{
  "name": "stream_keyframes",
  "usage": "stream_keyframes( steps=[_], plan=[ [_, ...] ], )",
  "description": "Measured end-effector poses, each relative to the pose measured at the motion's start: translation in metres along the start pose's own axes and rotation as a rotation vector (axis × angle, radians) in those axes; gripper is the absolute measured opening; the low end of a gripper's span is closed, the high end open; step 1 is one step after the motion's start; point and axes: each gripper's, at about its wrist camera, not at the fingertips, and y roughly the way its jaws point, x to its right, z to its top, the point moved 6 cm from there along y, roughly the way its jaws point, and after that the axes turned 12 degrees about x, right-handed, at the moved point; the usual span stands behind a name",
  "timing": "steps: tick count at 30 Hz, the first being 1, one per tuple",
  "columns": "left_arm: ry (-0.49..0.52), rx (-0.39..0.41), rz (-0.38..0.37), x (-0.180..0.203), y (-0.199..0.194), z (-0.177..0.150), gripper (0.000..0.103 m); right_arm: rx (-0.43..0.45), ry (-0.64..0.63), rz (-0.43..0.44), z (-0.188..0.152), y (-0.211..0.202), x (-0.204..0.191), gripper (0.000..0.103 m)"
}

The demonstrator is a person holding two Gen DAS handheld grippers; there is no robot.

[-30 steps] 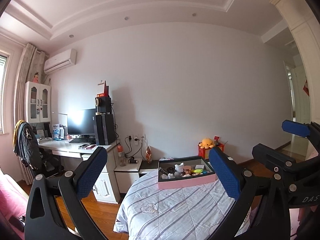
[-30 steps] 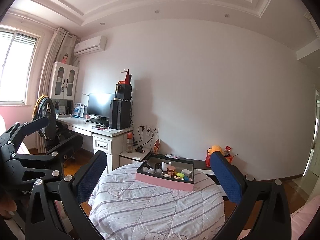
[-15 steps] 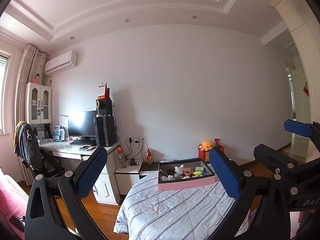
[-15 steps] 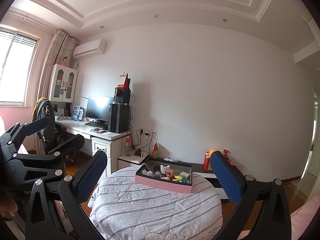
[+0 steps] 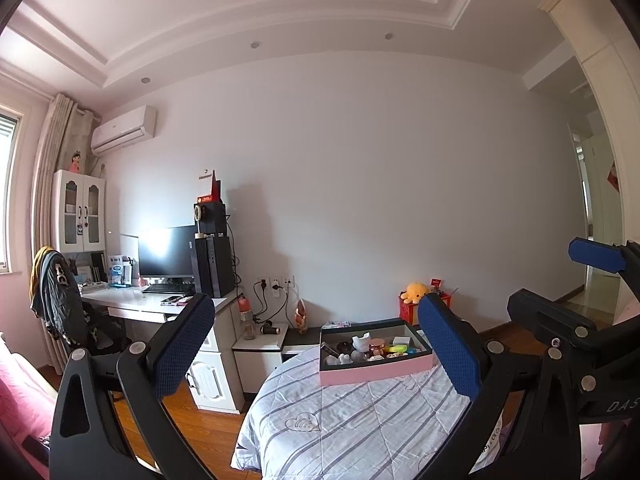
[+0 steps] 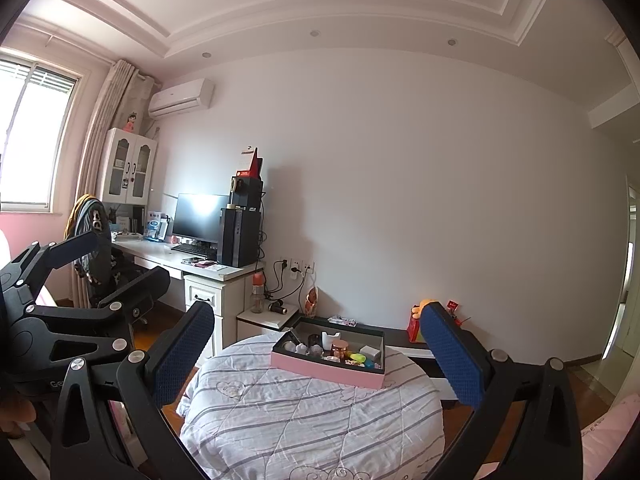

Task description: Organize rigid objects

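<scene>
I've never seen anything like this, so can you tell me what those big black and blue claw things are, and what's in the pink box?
Those are two grabbing tools, and a person holds one in each hand. Each tool carries a camera looking out between its blue-padded jaws. One picture comes from the left gripper, the other from the right gripper. Each camera also sees the other tool off to the side. Both are wide open and hold nothing. Ahead is a round surface under a striped quilt. On it sits a pink box of small things: a white cup, a copper-coloured jar and other little bits too small to name.
</scene>
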Motion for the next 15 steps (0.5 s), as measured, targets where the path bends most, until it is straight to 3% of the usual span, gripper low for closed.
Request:
stream_keyframes(
  steps=[15],
  plan=[
    [0.004, 0.0, 0.005, -0.0002, -0.0005, -0.0001, 0.103, -0.002, -0.004, 0.006, -0.0002, 0.0033, 0.0027, 0.103]
  ],
)
